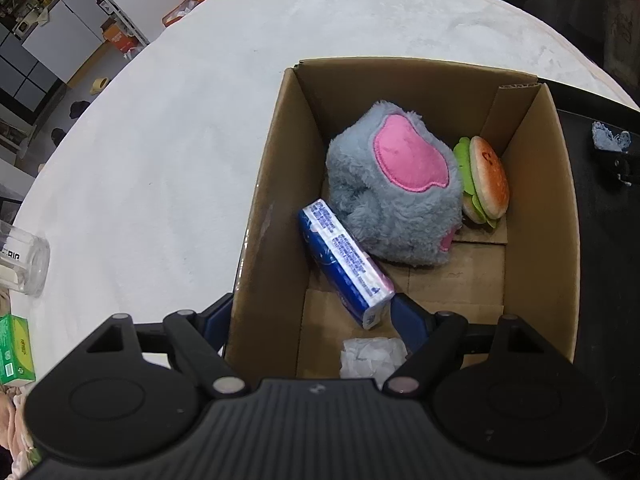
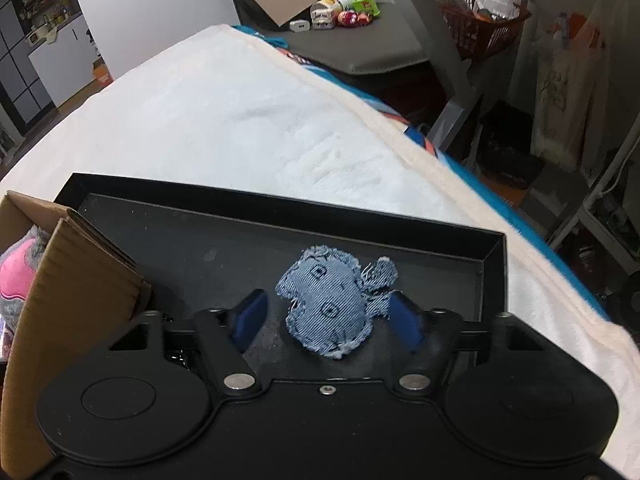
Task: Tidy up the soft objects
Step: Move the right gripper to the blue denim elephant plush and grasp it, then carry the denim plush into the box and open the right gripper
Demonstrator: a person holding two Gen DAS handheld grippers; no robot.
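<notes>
While the frayed blue denim fish toy [image 2: 334,306] is lying in the shallow black tray [image 2: 494,256] beside the brown cardboard box [image 2: 76,280], we are straddling it with our right gripper [image 2: 328,318], jaws half-spread, right pad touching, left pad apart.

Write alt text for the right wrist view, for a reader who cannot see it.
A small frayed denim toy lies in a shallow black tray between the right gripper's blue fingers, whose jaws stand apart with a gap on the left side. The tray rests on a white blanket beside a cardboard box.
</notes>
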